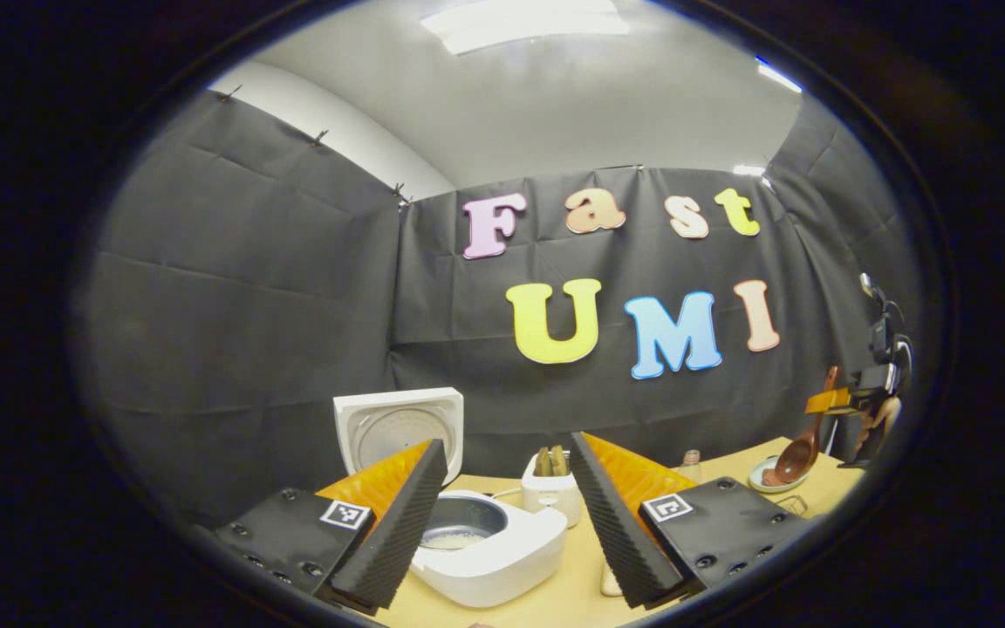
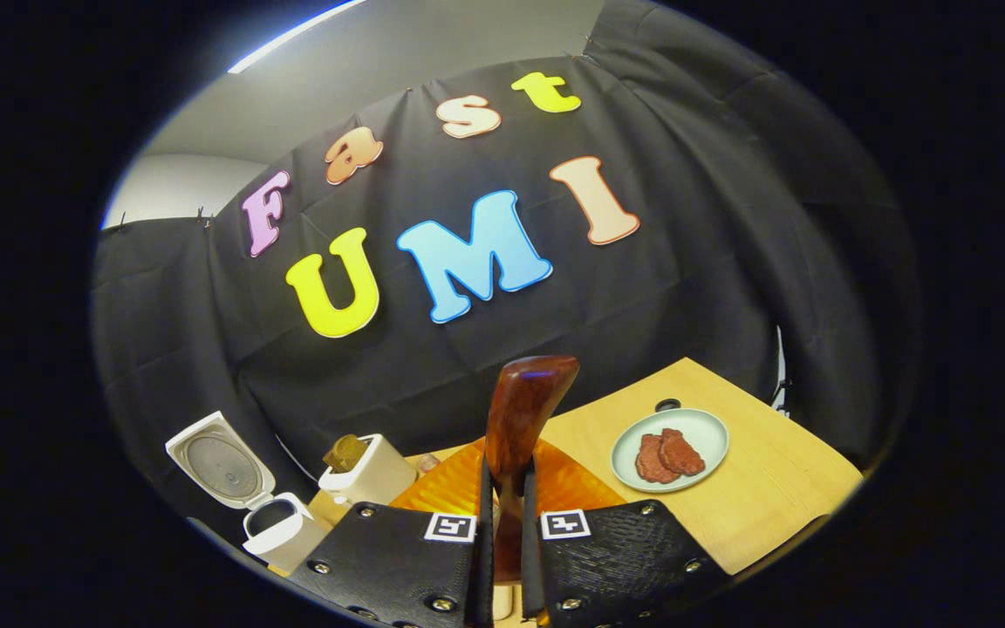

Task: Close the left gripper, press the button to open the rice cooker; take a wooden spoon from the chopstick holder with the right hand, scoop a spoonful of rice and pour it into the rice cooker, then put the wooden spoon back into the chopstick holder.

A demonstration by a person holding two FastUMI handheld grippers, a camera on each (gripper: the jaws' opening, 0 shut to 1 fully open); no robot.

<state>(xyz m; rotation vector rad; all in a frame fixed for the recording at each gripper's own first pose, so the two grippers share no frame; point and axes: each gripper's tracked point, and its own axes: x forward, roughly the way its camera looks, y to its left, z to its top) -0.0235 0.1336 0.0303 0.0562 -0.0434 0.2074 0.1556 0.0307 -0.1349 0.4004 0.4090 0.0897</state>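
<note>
Wooden spoon [image 2: 516,427], bottom centre of the right gripper view, is clamped in the right gripper [image 2: 502,523]. Left gripper [image 1: 502,515] stands apart. Rice cooker [image 1: 485,541] lid open. Scooping step; next needs rice located.

Table [image 2: 764,497]: rice cooker [image 1: 489,545], chopstick holder [image 1: 552,493], plate [image 2: 670,449].

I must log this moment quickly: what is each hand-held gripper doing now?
Left hand-held gripper: open, holding nothing, above the open rice cooker.
Right hand-held gripper: closed on the wooden spoon.
</note>
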